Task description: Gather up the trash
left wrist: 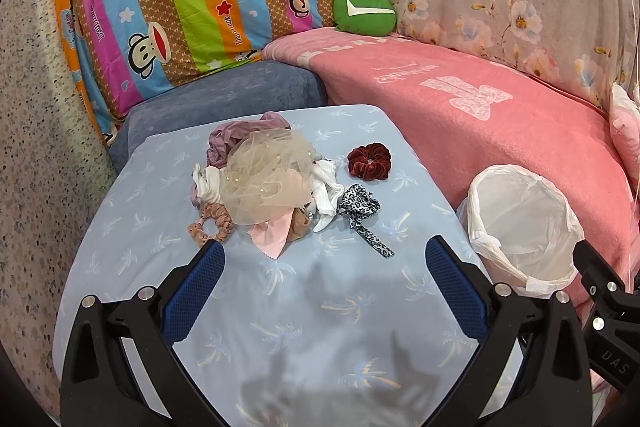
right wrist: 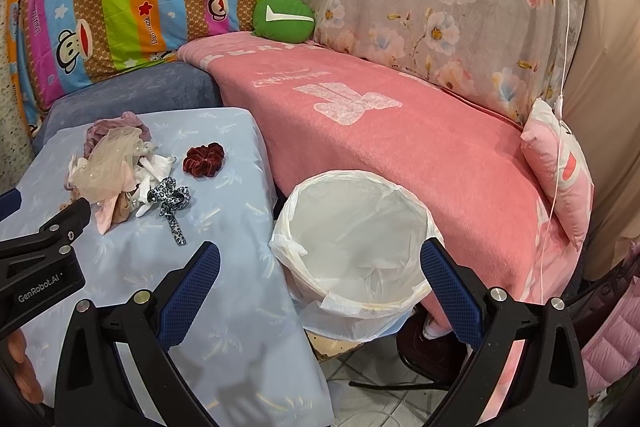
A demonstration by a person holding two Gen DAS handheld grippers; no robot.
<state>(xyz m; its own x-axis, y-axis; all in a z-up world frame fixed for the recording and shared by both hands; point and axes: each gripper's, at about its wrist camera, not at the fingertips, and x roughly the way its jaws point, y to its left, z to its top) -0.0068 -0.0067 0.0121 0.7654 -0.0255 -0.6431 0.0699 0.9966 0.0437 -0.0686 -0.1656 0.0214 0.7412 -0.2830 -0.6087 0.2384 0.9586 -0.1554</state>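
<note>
Crumpled tulle-topped fabric pile (left wrist: 264, 183), velvet scrunchie (left wrist: 369, 161)

Much of the heap and both tools sit partly out of sight

The beige tulle (left wrist: 266, 183) covers the middle of the pile, so the white socks (left wrist: 326, 193) and mauve cloth (left wrist: 236, 139) under it show only at their edges. In the right wrist view the left gripper (right wrist: 48, 227) is cut by the frame edge and blocks the pile's near corner. The bin liner (right wrist: 352, 239) hides the bin's own wall.
</note>
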